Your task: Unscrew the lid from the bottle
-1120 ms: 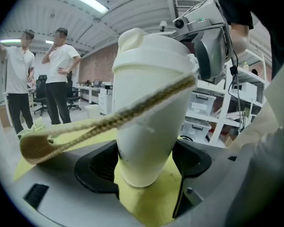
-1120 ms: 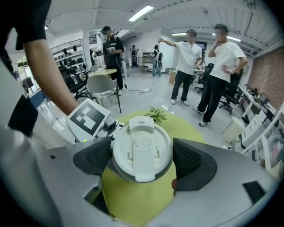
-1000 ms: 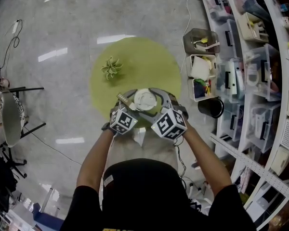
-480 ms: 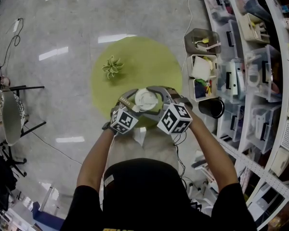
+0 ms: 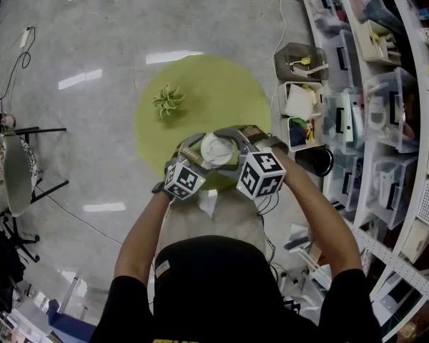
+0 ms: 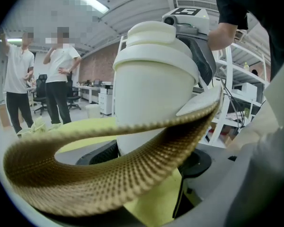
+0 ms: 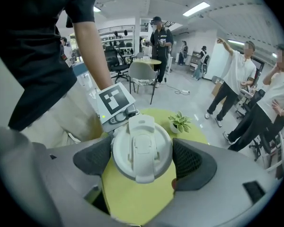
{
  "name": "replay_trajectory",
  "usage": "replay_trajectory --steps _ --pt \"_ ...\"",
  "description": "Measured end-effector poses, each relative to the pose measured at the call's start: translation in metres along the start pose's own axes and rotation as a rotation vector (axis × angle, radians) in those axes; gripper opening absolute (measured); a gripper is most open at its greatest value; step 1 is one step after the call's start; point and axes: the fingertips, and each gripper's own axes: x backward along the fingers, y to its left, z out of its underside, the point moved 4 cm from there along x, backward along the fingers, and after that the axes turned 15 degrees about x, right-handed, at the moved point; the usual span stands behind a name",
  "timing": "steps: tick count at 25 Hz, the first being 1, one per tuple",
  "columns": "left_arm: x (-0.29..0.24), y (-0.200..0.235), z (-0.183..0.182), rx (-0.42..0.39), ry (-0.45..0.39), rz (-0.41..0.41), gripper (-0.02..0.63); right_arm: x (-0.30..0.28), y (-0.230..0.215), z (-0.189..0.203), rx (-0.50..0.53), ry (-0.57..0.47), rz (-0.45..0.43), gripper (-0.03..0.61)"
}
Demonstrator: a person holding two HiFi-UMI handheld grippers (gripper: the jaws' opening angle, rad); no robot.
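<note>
Left gripper (image 5: 197,156) and right gripper (image 5: 232,147) meet just beyond the person's chest in the head view, above the near edge of a round green table (image 5: 229,95). A white flip-top lid (image 5: 216,148) sits between them, face up. A small potted plant (image 5: 166,100) stands on the table's far left part, well apart from the grippers, and shelves of storage bins (image 5: 300,106) run along the right.

From the left gripper view, the white bottle (image 6: 151,103) stands upright and fills the middle, grasped low on its body between this gripper's dark pads. Its woven tan strap (image 6: 132,167) loops across the near side.

From the right gripper view, the lid lies squarely between the two dark pads (image 7: 92,157), which press on its left and right rim, so this gripper is clenched on the lid. Several people (image 7: 236,74) stand at the far right
</note>
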Motion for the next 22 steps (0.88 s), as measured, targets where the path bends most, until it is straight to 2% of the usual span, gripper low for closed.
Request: replay_trajectory --steps 8,22 --pt "-0.0003 0.0002 0.0003 0.003 0.002 0.003 0.370 -0.0010 -0.0001 -0.0009 0.081 0.027 -0.061 0.403" --pt "0.0007 -0.0004 0.0014 -0.001 0.005 0.002 0.370 -0.0001 0.0015 -0.0046 0.108 0.041 -0.078 0.399"
